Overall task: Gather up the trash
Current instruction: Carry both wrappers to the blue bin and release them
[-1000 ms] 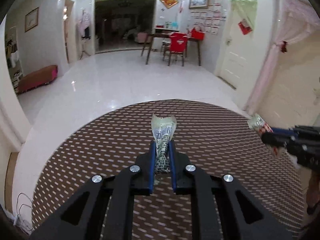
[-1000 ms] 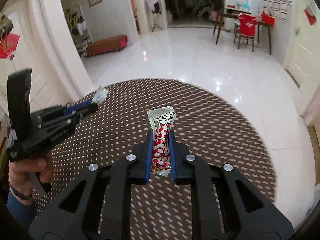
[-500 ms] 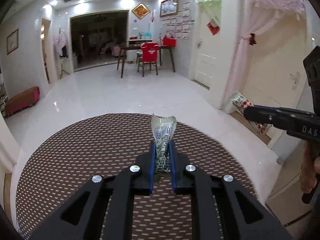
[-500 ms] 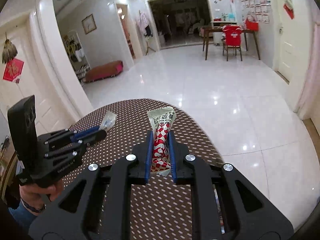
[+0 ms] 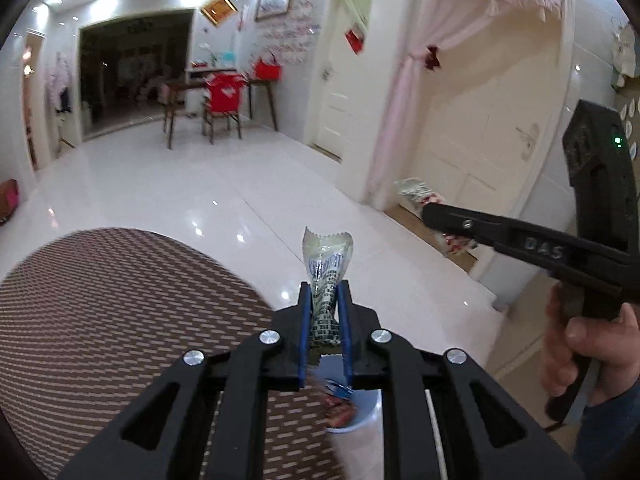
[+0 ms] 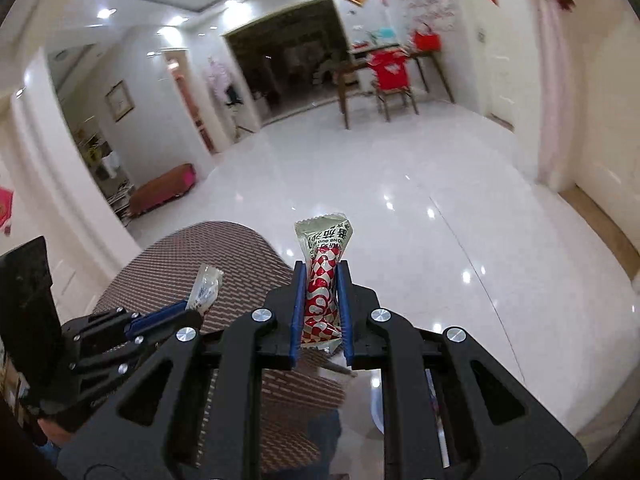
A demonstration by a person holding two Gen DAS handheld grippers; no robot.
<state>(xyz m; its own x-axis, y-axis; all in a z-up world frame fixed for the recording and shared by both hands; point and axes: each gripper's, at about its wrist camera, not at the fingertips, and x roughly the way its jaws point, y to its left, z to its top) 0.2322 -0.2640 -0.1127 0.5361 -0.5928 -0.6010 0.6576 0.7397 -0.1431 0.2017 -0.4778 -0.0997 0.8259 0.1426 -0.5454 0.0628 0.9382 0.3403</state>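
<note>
Clamping a blue-and-white wrapper (image 5: 325,300), the left gripper (image 5: 325,308) has its jaws nearly together, the blue pads pressed on the wrapper's lower half while its crimped top fans out above them. The right gripper (image 6: 322,308) holds a red-and-white wrapper (image 6: 322,300) the same way, jaws narrow and squeezing its middle, the silvery printed end sticking up past the tips. Both wrappers are in the air, off the desk (image 5: 120,300), whose round brown woven top lies to the left of and below the left gripper. Seen from the left wrist, the left gripper's tips hang just past the desk's right edge, over the glossy white floor (image 5: 200,184). Under those jaws, beside the desk's edge, a pale round bin (image 5: 360,412) shows with some red and blue scraps inside; its view is blurred. To the right of the desk, a hand (image 5: 588,344) grips the black handle of the right gripper, which reaches out level with its wrapper at the far end. Well beyond the desk stand a dark wooden table and a chair (image 5: 224,96) draped in red.
</note>
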